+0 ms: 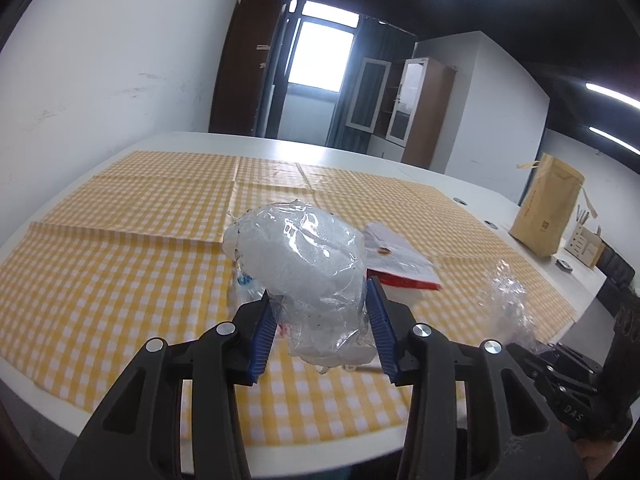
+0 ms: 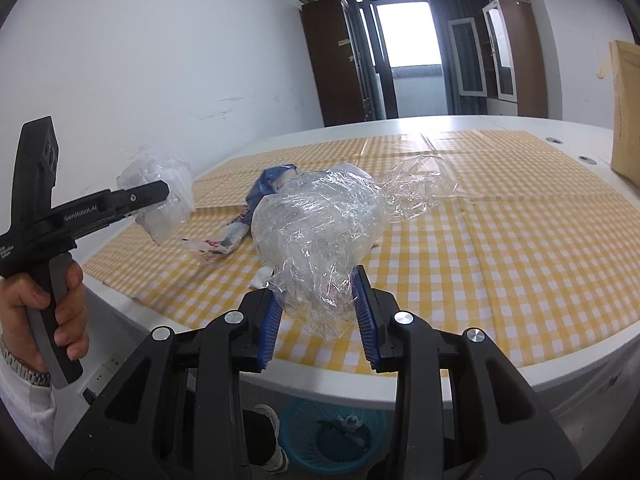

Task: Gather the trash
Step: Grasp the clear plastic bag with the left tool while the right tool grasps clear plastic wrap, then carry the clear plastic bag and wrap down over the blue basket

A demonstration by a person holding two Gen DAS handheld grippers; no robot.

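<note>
In the left wrist view my left gripper is shut on a crumpled clear plastic tub, held above the yellow checked tablecloth. In the right wrist view my right gripper is shut on a ball of crinkled clear plastic wrap, also lifted off the cloth. From the right wrist view the left gripper shows at the left, with its plastic tub and a hand on the handle. The right gripper and its wrap show at the lower right of the left wrist view.
A blue and white wrapper and a white and red packet lie on the cloth. A blue mesh basket stands on the floor below the table's near edge. A brown paper bag stands at the right end of the table.
</note>
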